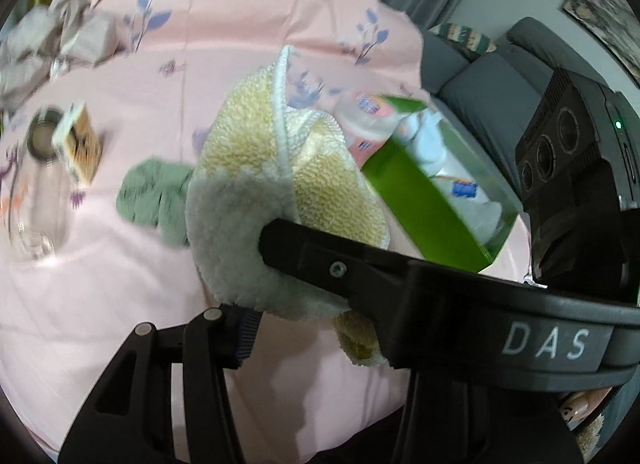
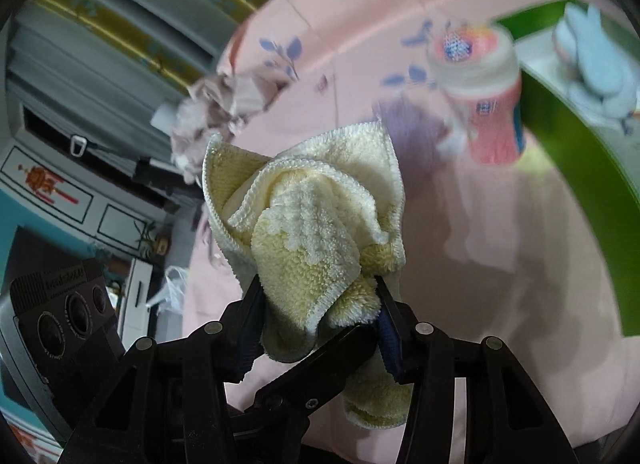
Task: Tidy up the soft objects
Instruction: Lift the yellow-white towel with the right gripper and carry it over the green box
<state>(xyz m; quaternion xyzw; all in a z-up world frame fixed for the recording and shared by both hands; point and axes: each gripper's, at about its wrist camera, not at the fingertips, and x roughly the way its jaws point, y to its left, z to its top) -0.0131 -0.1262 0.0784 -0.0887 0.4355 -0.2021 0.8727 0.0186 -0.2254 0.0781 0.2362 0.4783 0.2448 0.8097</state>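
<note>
Clamping yellow towel — both hand-held grippers; green box holds white plush.

A fluffy pale-yellow terry cloth is gripped by the left gripper above the pink floral sheet, beside a green rectangular box.

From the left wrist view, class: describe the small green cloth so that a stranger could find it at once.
Start with the pink flowered sheet covering the surface. Left of the bunched yellow towel lies the green cloth, flat on the sheet. It alone is dull sage green and crumpled low; the green box on the towel's other side is bright and stiff.
</note>
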